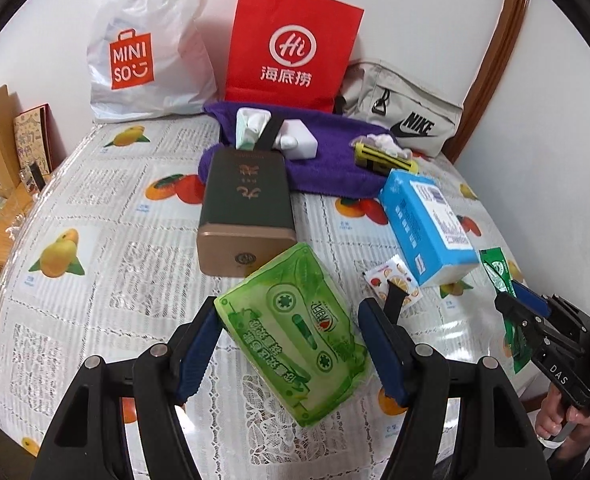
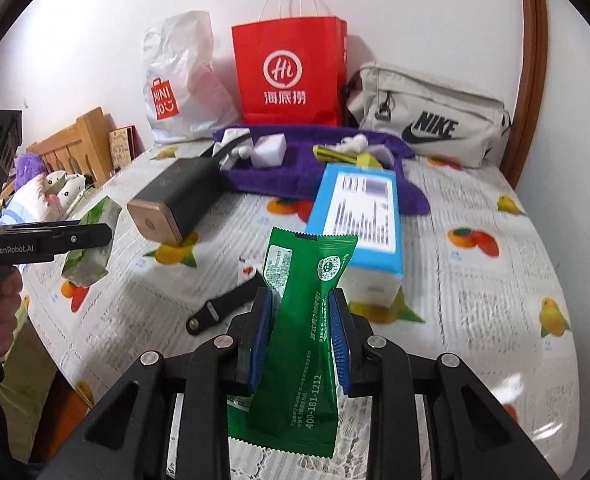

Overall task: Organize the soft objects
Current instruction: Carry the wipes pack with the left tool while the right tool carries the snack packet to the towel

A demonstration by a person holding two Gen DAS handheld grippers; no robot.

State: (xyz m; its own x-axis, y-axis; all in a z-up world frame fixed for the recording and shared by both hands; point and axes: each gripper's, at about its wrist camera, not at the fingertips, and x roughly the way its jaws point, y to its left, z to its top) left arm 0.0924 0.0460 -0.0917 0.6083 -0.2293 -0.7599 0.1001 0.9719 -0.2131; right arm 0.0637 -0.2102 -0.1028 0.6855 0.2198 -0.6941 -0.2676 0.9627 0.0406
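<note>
Right wrist view: right hand-held gripper (image 2: 301,320) clamps green sachet (image 2: 295,360); left hand-held gripper (image 1: 287,320) pinches tissue pack (image 1: 295,332).

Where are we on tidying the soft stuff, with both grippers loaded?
Nothing shows as put away yet. In hand: the left gripper clamps the light green tissue pack, and the right gripper pinches the dark green sachet, both clear of the table. Left on the table: the blue tissue pack, the purple towel with small items on it, and a black strap.
</note>
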